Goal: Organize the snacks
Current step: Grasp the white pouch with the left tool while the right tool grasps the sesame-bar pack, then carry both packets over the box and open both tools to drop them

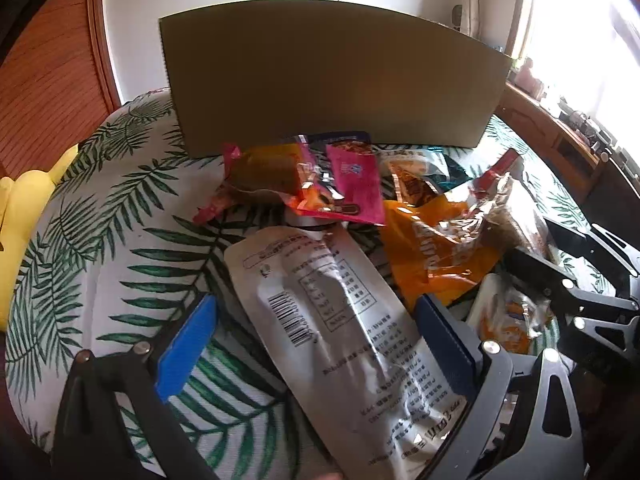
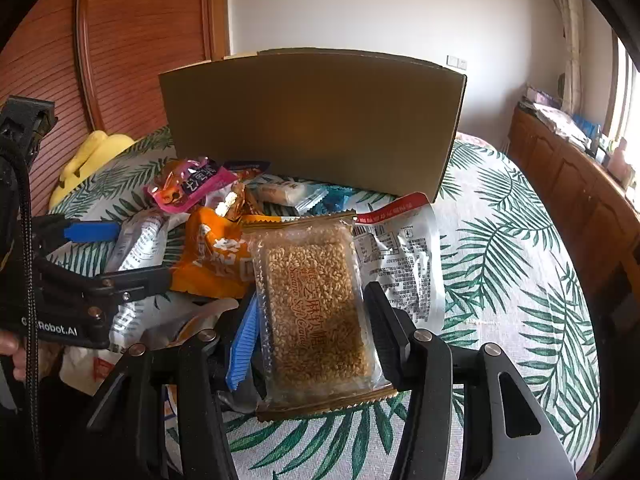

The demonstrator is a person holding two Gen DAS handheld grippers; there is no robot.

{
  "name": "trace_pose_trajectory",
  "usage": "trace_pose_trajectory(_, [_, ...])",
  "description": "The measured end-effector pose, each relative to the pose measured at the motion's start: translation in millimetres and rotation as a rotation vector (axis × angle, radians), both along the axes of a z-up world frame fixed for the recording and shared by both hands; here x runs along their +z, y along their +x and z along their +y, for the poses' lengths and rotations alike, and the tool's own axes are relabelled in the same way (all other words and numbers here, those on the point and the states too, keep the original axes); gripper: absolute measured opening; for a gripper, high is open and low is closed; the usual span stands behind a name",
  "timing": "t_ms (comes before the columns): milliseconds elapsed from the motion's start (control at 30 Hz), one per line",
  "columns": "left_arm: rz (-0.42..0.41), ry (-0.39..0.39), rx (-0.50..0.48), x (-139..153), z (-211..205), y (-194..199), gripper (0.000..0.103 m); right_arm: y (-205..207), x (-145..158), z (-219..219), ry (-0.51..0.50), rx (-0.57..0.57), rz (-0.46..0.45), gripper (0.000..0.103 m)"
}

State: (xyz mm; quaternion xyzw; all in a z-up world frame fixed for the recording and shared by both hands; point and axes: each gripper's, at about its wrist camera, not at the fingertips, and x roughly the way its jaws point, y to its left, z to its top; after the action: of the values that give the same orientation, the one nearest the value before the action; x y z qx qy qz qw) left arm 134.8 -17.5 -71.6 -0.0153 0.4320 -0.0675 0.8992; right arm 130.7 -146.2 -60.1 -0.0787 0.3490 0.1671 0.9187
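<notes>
A heap of snack packs lies on a leaf-print bedspread (image 1: pixel 100 208) in front of a brown cardboard box (image 1: pixel 320 80) (image 2: pixel 312 120). My left gripper (image 1: pixel 316 300) is open and straddles a silver pouch (image 1: pixel 332 320) that lies flat; the left blue pad stands clear of it. My right gripper (image 2: pixel 312 296) is shut on a clear sesame candy pack (image 2: pixel 320 304), with both pads against its long sides. An orange packet (image 1: pixel 432 248) (image 2: pixel 208 256) and pink packets (image 1: pixel 356 184) (image 2: pixel 188 192) lie further back. In the right wrist view the left gripper shows at the left edge.
A yellow plush toy (image 1: pixel 20 216) (image 2: pixel 92 156) lies at the left of the bed. Another silver pouch (image 2: pixel 404 256) rests to the right of the candy pack. A wooden cabinet (image 2: pixel 568 192) runs along the right, and a slatted wooden door (image 2: pixel 132 40) is behind on the left.
</notes>
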Motion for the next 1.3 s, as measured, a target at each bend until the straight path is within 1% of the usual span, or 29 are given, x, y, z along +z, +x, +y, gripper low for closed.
trace_pose_trajectory(100, [0.005,0.006,0.001,-1,8,5,0.098,0,0,0,-0.002,0.004,-0.011,0.052])
trace_pose_trajectory(233, [0.008,0.036,-0.013,-2,11,10,0.093,2,0,-2,0.010,0.007,-0.021,0.053])
trace_pose_trajectory(267, [0.008,0.049,-0.015,-2,12,11,0.088,2,0,-3,0.008,0.008,-0.023,0.053])
trace_pose_trajectory(300, [0.008,0.056,-0.016,-1,14,13,0.086,3,0,-3,0.005,0.011,-0.026,0.053])
trace_pose_trajectory(333, [0.011,0.058,-0.017,-1,15,14,0.082,3,0,-3,0.004,0.014,-0.027,0.053])
trace_pose_trajectory(567, [0.040,0.044,-0.002,3,28,19,0.068,9,3,-9,0.034,0.038,-0.019,0.053])
trace_pose_trajectory(700, [0.047,0.055,0.000,3,31,21,0.062,10,1,-7,0.013,0.051,-0.018,0.054])
trace_pose_trajectory(733, [0.052,0.063,-0.001,4,32,21,0.055,10,2,-5,-0.001,0.055,-0.018,0.054])
trace_pose_trajectory(767, [0.056,0.066,-0.002,4,34,22,0.052,10,2,-4,-0.012,0.059,-0.017,0.054])
trace_pose_trajectory(833, [0.065,0.057,-0.009,4,38,23,0.051,11,3,-3,-0.017,0.066,-0.012,0.054])
trace_pose_trajectory(900, [0.068,0.047,-0.006,5,43,24,0.049,13,4,-4,-0.018,0.071,-0.006,0.052])
trace_pose_trajectory(933, [0.067,0.033,-0.003,5,47,24,0.048,13,4,-4,-0.020,0.073,-0.006,0.047])
trace_pose_trajectory(1000, [0.058,0.017,-0.003,7,53,25,0.048,14,5,-4,-0.016,0.073,-0.010,0.045])
trace_pose_trajectory(1200, [0.012,-0.013,-0.028,19,58,15,0.048,10,11,-11,0.040,0.073,-0.011,0.044])
trace_pose_trajectory(1300, [-0.020,-0.046,-0.038,28,60,11,0.049,8,18,-13,0.056,0.073,-0.021,0.044])
